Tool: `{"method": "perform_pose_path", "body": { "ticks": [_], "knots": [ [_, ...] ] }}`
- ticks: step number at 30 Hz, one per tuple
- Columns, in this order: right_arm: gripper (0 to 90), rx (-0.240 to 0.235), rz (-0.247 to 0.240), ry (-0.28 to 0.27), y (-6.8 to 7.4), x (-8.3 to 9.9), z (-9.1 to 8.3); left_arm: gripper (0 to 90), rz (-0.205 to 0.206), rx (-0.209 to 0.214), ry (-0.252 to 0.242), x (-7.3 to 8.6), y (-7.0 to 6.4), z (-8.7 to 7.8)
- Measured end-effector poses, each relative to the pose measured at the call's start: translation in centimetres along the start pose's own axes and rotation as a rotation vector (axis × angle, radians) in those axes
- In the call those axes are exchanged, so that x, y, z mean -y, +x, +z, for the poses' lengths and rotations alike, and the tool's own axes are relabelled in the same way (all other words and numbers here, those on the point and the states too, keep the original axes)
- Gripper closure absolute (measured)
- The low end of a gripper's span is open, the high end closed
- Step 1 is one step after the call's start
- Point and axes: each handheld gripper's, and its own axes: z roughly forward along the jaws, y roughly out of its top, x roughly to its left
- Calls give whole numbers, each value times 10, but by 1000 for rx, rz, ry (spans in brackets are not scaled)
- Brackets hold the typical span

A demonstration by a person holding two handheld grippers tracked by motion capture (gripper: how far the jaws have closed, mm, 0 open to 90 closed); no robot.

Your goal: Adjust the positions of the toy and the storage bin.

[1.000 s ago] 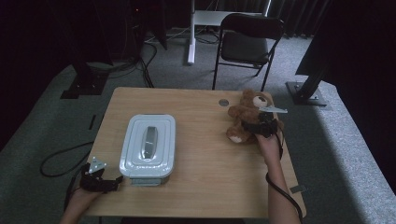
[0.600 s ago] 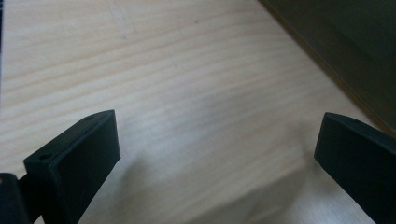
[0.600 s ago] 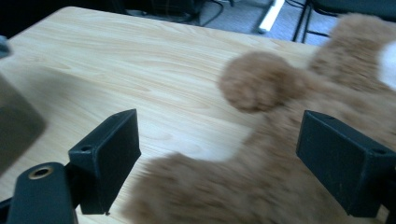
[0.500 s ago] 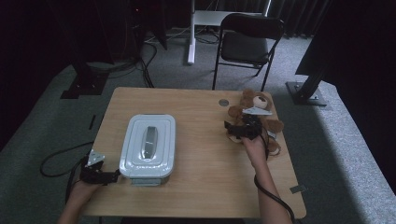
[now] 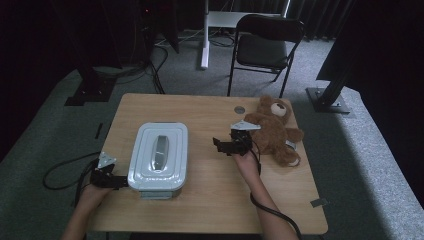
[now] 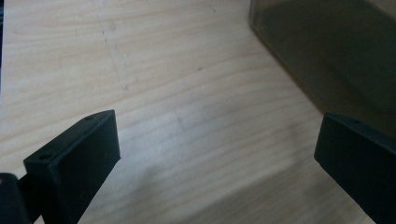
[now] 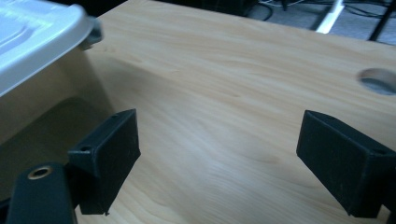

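Note:
A plastic box with a white lid (image 5: 157, 155) stands on the left half of the wooden table (image 5: 210, 200). A brown teddy bear (image 5: 272, 131) lies at the table's right side. My left gripper (image 5: 119, 181) is open at the box's near left corner; in the left gripper view its jaws (image 6: 219, 140) stand wide over bare wood, with the box wall (image 6: 327, 56) at upper right. My right gripper (image 5: 219, 145) is open between box and bear, pointing at the box. In the right gripper view the box lid (image 7: 32, 32) sits ahead on the left of the empty right gripper (image 7: 219, 140).
A round cable hole (image 5: 239, 109) lies in the table near the bear's head, and shows as a cable hole (image 7: 379, 80) in the right gripper view. A black folding chair (image 5: 265, 45) stands behind the table. Cables trail off the table's left and near edges.
My right gripper has left the teddy bear and travelled left toward the box. The left gripper has edged closer to the box's corner. The bear and box have stayed put.

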Motion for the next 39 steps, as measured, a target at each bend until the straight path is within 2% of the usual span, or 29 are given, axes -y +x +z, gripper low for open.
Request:
{"method": "perform_pose_path", "body": {
  "ticks": [5, 10, 13, 15, 17, 22, 27, 32, 39],
  "knots": [
    [124, -13, -2, -1, 21, 9, 21, 8, 18, 27, 1, -4, -4, 4],
    [122, -41, -8, 40, 36, 17, 44, 9, 36, 51, 3, -6, -10, 8],
    [120, -41, -19, 59, 43, 20, 52, 9, 51, 42, 13, -6, -14, 11],
    [120, -41, -28, 69, 45, 22, 55, 9, 46, 46, 12, -6, -14, 11],
    [120, -64, -26, 88, 49, 25, 60, 9, 45, 46, 5, -8, -17, 10],
    [123, -105, -14, 90, 46, 25, 62, 9, 47, 72, -29, -12, -23, 7],
    [123, -105, -28, 86, 44, 24, 62, 9, 59, 88, -31, -17, -31, 11],
    [128, -61, -61, 96, 43, 26, 65, 9, 90, 103, -23, -23, -43, 17],
    [133, -101, -6, 87, 21, 29, 60, 9, 130, 132, -13, -33, -62, 26]
  ]
}}
